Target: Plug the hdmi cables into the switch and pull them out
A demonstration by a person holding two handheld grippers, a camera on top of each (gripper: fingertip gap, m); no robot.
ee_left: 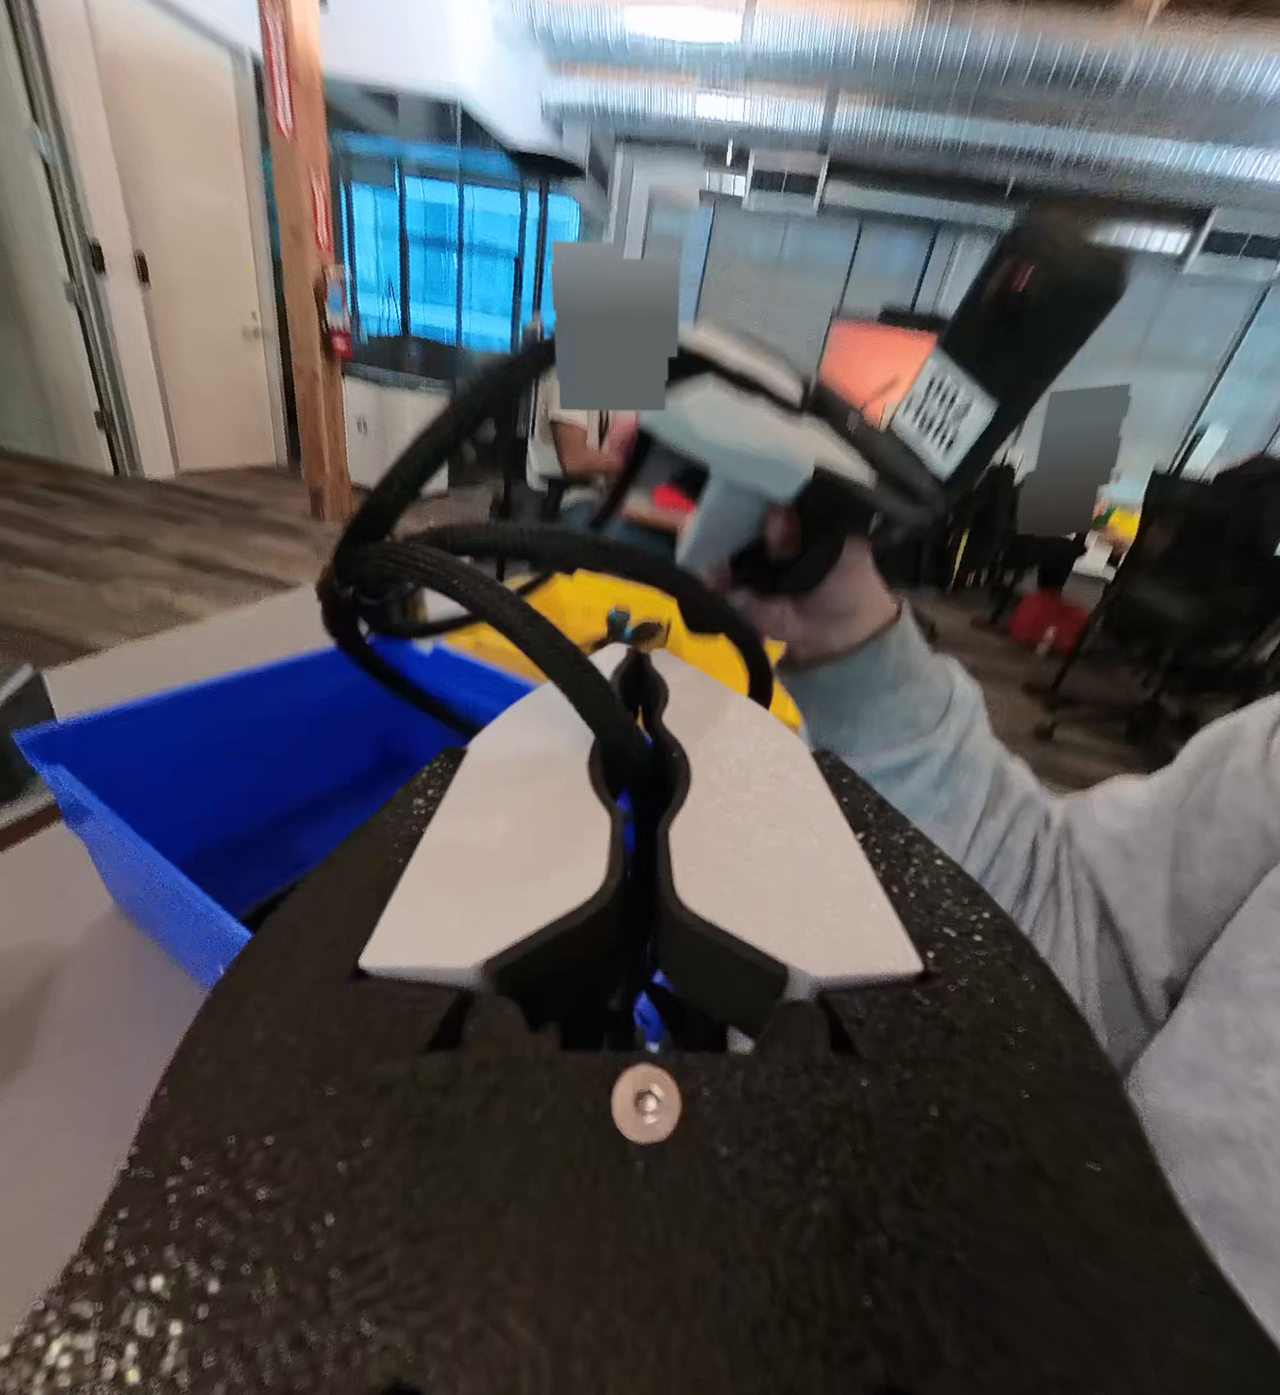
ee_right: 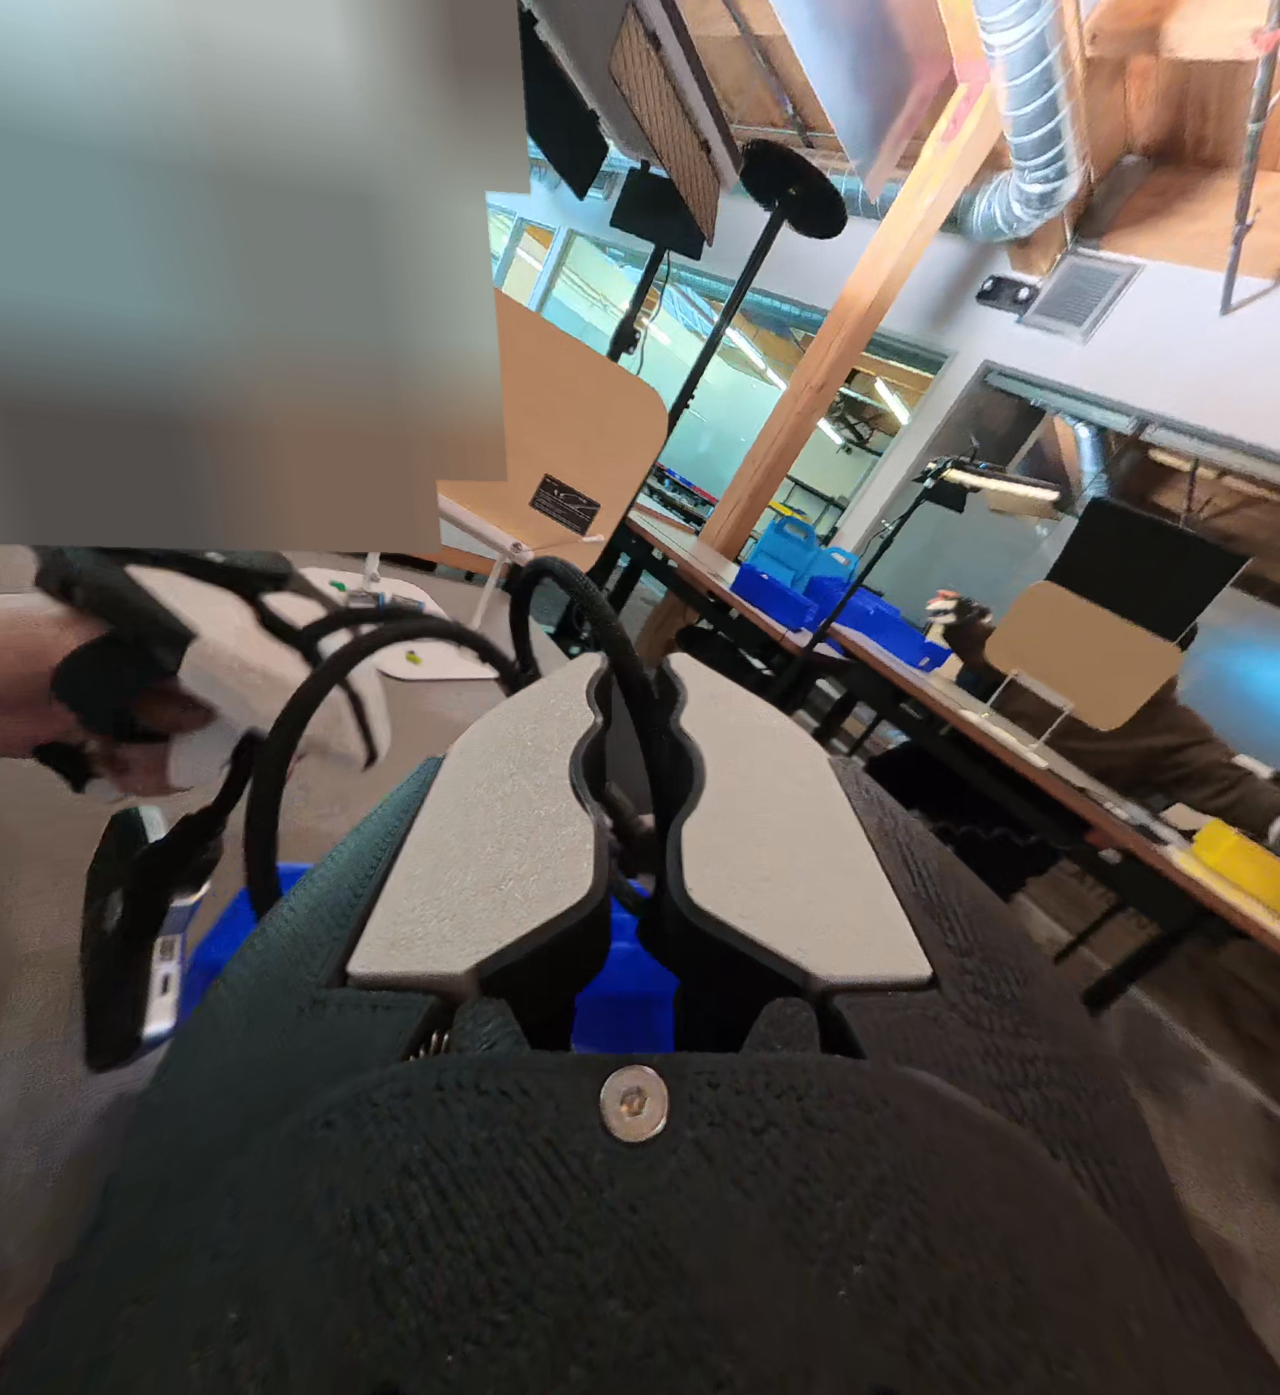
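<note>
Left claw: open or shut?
Shut: the left claw has its fingers closed on a black cable.

Left claw [ee_left: 641, 664] fingers pressed together at the tips, right claw [ee_right: 633, 672] fingers narrowly parted, both hand-held

- Grippers: two. Left gripper [ee_left: 641, 664]; right gripper [ee_right: 633, 668].
- Black braided cable [ee_left: 546, 626]: one, coiled in several loops.
- Blue bin [ee_left: 169, 792] on the near table: one.
- Yellow bin [ee_left: 546, 611] behind it: one.
- Hands gripping handles: two, right hand [ee_left: 826, 604] and left hand [ee_right: 10, 672].
- Blue bins on the far table [ee_right: 871, 615]: several, exact count unclear.
</note>
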